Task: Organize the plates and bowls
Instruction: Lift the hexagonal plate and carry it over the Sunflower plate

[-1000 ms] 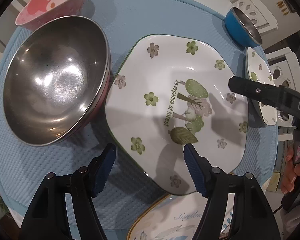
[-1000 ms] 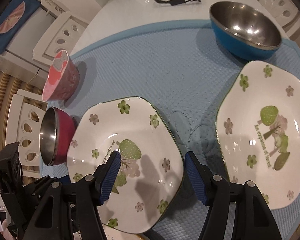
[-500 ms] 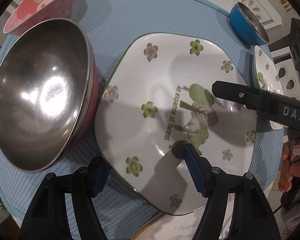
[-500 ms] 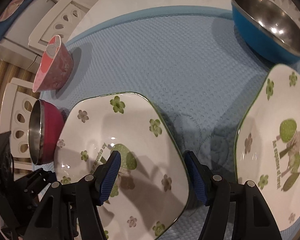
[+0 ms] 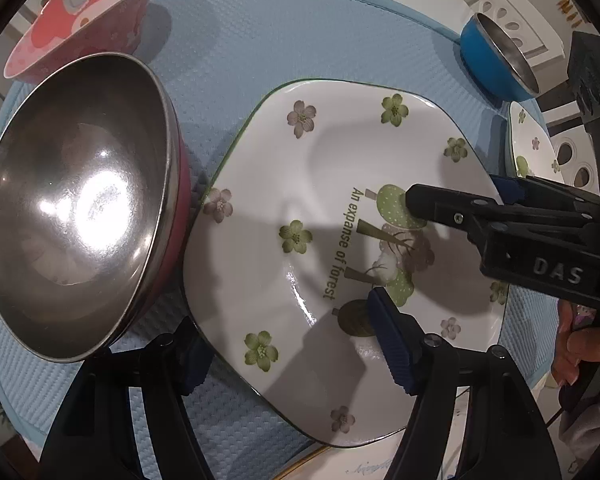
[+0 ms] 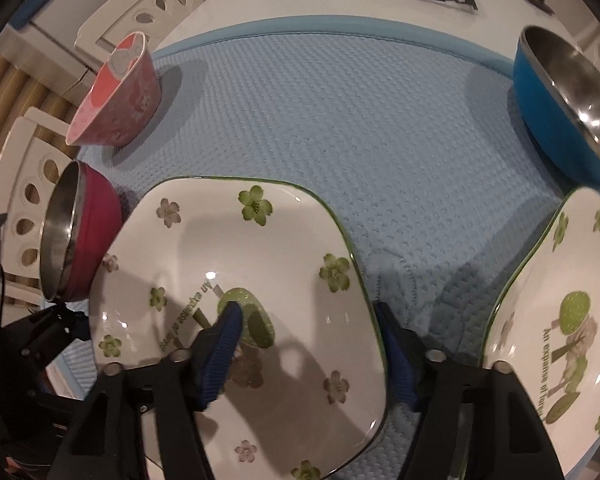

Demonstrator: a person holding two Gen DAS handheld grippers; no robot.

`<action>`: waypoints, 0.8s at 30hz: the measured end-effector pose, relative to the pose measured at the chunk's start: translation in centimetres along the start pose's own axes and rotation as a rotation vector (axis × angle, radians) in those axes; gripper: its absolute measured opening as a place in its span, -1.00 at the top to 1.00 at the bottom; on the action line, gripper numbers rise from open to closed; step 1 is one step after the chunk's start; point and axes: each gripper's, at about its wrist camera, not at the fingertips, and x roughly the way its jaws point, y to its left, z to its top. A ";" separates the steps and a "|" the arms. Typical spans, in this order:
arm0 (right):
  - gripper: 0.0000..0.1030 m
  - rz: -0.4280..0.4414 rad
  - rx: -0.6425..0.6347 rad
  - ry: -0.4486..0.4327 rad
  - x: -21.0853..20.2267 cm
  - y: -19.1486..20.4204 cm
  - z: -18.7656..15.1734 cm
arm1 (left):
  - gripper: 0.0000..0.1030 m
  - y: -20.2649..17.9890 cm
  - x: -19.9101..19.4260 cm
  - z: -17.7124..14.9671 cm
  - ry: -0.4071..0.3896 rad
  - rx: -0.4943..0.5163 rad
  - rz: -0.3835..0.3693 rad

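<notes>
A white flowered plate (image 5: 340, 216) lies on the blue mat (image 5: 300, 32); it also shows in the right wrist view (image 6: 236, 264). My left gripper (image 5: 288, 344) is open and straddles the plate's near left edge, one finger above it, the other under it. My right gripper (image 6: 312, 344) is open and straddles the plate's right edge; it also shows in the left wrist view (image 5: 460, 196). A steel bowl with a magenta outside (image 5: 76, 208) touches the plate's left side. A second flowered plate (image 6: 572, 328) lies to the right.
A pink cartoon bowl (image 5: 84, 20) stands at the back left, also in the right wrist view (image 6: 116, 92). A blue steel bowl (image 6: 568, 92) stands at the back right. Another plate's rim (image 5: 340, 468) shows under the flowered plate. White chairs surround the table.
Both grippers have moved in onto the flowered plate from opposite sides, and their fingers now straddle its edges. The plate has shifted against the magenta bowl.
</notes>
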 end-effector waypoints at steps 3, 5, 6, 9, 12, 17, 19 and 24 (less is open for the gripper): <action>0.05 -0.004 0.008 -0.009 0.0 -0.3 -0.1 | -0.29 0.3 -0.2 -0.3 -0.008 -0.002 -0.002; 0.10 0.004 0.017 -0.020 -0.2 -0.7 -0.2 | -0.29 0.3 -0.2 -0.3 -0.011 0.004 -0.003; 0.11 0.011 0.021 -0.026 -0.3 -0.8 -0.3 | -0.28 0.3 -0.2 -0.3 -0.013 0.004 -0.004; 0.11 0.018 0.016 -0.030 -0.5 -1.0 -0.4 | -0.26 0.5 -0.4 -0.3 -0.023 -0.003 -0.020; 0.11 0.032 0.023 -0.036 -0.9 -1.5 -0.8 | -0.25 0.7 -0.6 -0.5 -0.032 -0.004 -0.045; 0.12 0.061 0.060 -0.054 -1.7 -2.4 -1.2 | -0.26 0.6 -0.8 -0.6 -0.031 0.007 -0.048; 0.12 0.063 0.074 -0.052 -1.6 -2.6 -1.3 | -0.26 0.7 -1.0 -0.6 -0.037 0.007 -0.062; 0.12 0.051 0.071 -0.069 -2.7 -2.5 -1.5 | -0.25 0.6 -1.3 -0.7 -0.040 0.012 -0.061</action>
